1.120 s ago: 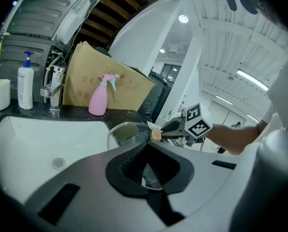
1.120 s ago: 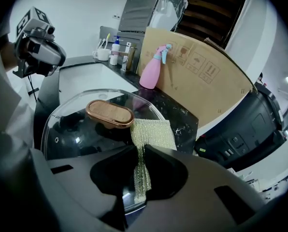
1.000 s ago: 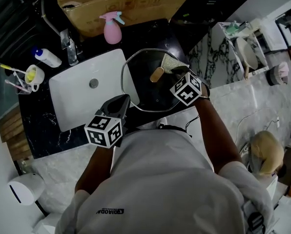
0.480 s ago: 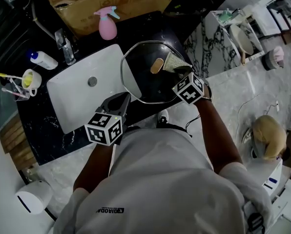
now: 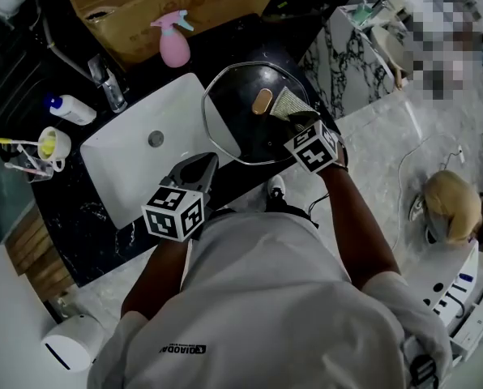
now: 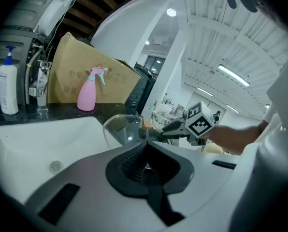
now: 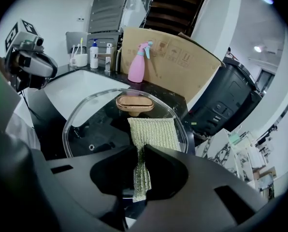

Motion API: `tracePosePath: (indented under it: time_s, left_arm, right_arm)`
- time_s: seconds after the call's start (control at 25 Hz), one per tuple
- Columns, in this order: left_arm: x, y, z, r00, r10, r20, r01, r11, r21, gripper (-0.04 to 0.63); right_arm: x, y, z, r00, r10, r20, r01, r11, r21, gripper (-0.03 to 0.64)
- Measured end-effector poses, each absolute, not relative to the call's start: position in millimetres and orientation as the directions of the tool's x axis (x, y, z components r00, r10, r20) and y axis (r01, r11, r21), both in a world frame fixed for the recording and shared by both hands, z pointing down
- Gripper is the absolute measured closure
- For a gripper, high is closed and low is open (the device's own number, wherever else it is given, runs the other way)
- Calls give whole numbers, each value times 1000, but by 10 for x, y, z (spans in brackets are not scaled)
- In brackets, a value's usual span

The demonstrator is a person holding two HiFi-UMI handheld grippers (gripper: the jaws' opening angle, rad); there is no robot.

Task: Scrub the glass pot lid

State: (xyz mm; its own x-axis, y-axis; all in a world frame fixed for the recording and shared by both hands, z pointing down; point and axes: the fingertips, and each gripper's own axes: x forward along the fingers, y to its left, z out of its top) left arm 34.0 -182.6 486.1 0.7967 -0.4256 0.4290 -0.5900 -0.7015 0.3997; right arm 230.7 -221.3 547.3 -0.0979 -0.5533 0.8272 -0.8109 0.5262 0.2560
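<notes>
Bench [image 5: 71,217], dark stone, with fittings and loose items.

- Glass pot lid [image 5: 233,128] [image 7: 95,115] [image 6: 120,127]: one. Lies flat on the bench just right of the sink, its left rim reaching over the sink's edge. One tan knob [image 5: 262,100] [image 7: 134,103] at its centre.
- Scrubbing cloth [image 5: 288,104] [image 7: 152,132]: one, pale green and ribbed. Spread on the lid's near-right part, far edge just beside the knob.
- Claws: two. Right claw [image 5: 300,118] [image 7: 140,151] is pinching the near end of the cloth, over the lid's near-right rim. Left claw [image 5: 201,164] [image 6: 147,144] is pressed together with nothing in it, tips near the lid's near-left rim, above the sink's right edge.
- Sink [image 5: 136,168] [image 6: 37,139] [image 7: 76,88]: one, white, rectangular, one drain.
- Tap [image 5: 108,79] [image 6: 37,86]: one, at the sink's far side.
- Spray bottle [image 5: 174,43] [image 6: 88,93] [image 7: 136,64]: one, pink, upright, far of the lid.
- Cardboard box [image 5: 209,6] [image 6: 62,71] [image 7: 182,66]: one, behind the spray bottle.
- Pump bottle [image 5: 70,110] [image 6: 7,83] [image 7: 93,57]: one, white, left of the tap.
- Cup [image 5: 51,144] [image 7: 79,57]: one, holding toothbrushes, far left.

Between knob and right claw, only the cloth.
</notes>
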Motion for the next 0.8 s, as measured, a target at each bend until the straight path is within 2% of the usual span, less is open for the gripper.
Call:
tracePosePath:
  time_s: [0.6, 0.8]
  left_arm:
    - [105, -1600, 4900, 820, -364, 442, -542, -741, 395, 583]
    - [28, -1522, 4911, 823, -356, 442, -534, -749, 391, 583]
  right_arm:
    - [1956, -1951, 5457, -85, -607, 790, -919, 353, 173, 535]
    - [1693, -1884, 5446, -140, -622, 770, -930, 350, 114, 534]
